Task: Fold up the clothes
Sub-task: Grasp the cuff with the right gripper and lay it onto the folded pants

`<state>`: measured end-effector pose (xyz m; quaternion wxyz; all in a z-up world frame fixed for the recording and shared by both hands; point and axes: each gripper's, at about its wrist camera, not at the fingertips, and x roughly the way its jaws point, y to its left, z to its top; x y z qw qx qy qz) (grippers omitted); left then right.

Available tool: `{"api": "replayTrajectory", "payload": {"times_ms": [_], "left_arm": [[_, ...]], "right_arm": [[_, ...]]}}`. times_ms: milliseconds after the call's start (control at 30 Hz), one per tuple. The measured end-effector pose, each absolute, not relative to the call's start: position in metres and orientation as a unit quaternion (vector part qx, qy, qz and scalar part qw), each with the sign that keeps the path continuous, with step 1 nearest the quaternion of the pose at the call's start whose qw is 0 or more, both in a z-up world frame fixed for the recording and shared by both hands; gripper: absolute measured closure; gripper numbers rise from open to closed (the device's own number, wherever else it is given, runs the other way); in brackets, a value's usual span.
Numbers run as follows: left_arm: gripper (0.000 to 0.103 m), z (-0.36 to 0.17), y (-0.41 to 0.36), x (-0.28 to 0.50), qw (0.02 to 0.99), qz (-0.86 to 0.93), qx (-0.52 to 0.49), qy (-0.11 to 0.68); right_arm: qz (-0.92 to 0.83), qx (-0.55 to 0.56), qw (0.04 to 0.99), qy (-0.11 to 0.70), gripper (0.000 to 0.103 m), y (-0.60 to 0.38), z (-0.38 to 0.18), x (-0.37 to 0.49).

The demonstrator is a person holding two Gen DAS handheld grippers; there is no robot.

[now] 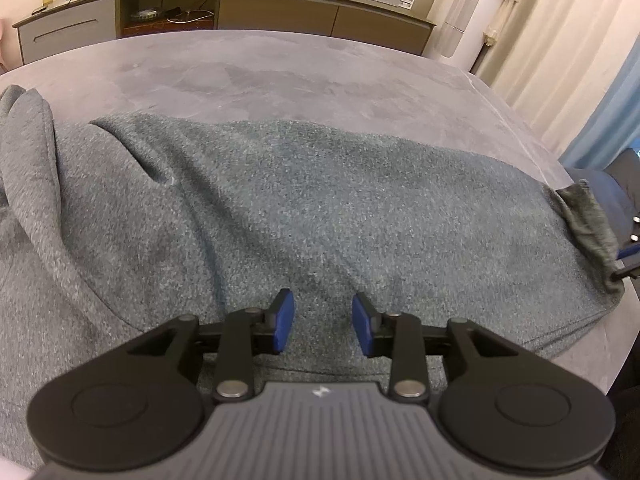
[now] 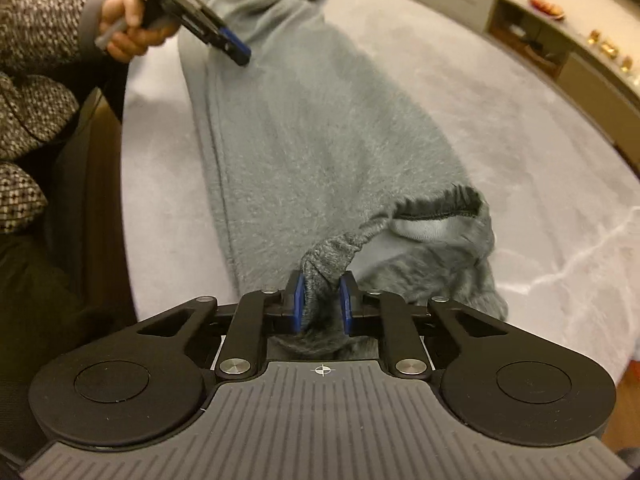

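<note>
A grey fleece garment (image 1: 280,208) lies stretched along the grey table (image 1: 280,64). My left gripper (image 1: 323,320) is open and empty, hovering just above the cloth near its front edge. In the right wrist view the same garment (image 2: 320,128) runs away from me, and my right gripper (image 2: 322,304) is shut on its dark elastic band (image 2: 336,254), which is bunched between the blue pads. The open end of the garment (image 2: 440,220) gapes beside it. The left gripper (image 2: 236,50) shows at the far end, over the cloth. The right gripper (image 1: 628,256) shows at the right edge of the left wrist view.
A long low sideboard (image 1: 240,12) with bowls and boxes stands behind the table. White curtains (image 1: 560,60) hang at the right. The table's bare grey top (image 2: 500,120) stretches beyond the garment. The person's patterned sleeve (image 2: 36,48) is at the left.
</note>
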<state>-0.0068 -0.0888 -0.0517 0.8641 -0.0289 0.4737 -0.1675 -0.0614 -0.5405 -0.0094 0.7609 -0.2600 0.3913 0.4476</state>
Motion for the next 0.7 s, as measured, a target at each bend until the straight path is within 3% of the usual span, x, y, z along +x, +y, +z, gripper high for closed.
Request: {"api": "replayTrajectory", "payload": {"times_ms": [167,567,667,700], "left_arm": [[0.070,-0.053,-0.085,-0.011,0.865,-0.171,-0.036,0.470],[0.069,-0.047,-0.067,-0.016,0.870,-0.152,-0.059,0.464],[0.063,-0.033,-0.054,-0.026,0.884,-0.136,-0.062,0.442],[0.061,-0.029,-0.048,-0.029,0.890,-0.124,-0.061,0.435]], "right_arm": [[0.394,-0.238,0.802,0.381,0.094,-0.572,-0.008,-0.093],[0.317,0.009,0.869,0.380,0.095,-0.624,-0.028,-0.124],[0.293,0.035,0.877,0.379,0.080,-0.625,-0.027,-0.124],[0.284,0.041,0.879,0.381,0.062,-0.625,-0.028,-0.123]]}}
